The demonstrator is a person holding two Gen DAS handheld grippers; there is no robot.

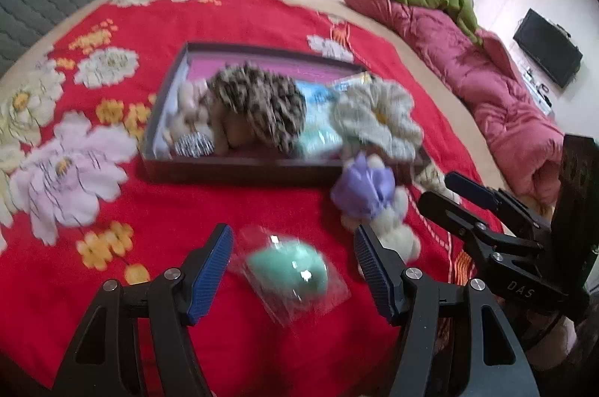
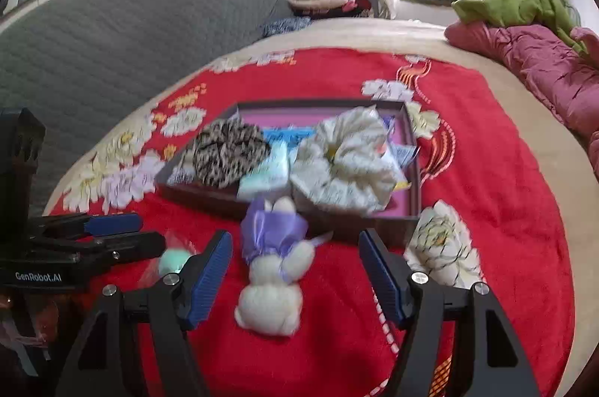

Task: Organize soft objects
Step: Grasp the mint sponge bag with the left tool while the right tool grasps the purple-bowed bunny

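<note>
My left gripper (image 1: 292,269) gapes wide over the wrapped green sponge (image 1: 288,269); my right gripper (image 2: 294,269) gapes wide around the plush bunny (image 2: 271,292), touching nothing.

Left claw (image 1: 292,269): jaws spread wide, nothing pinched, angled downward.
Right claw (image 2: 294,275): jaws wide apart, nothing gripped, tilted down, just right of the left claw.
</note>
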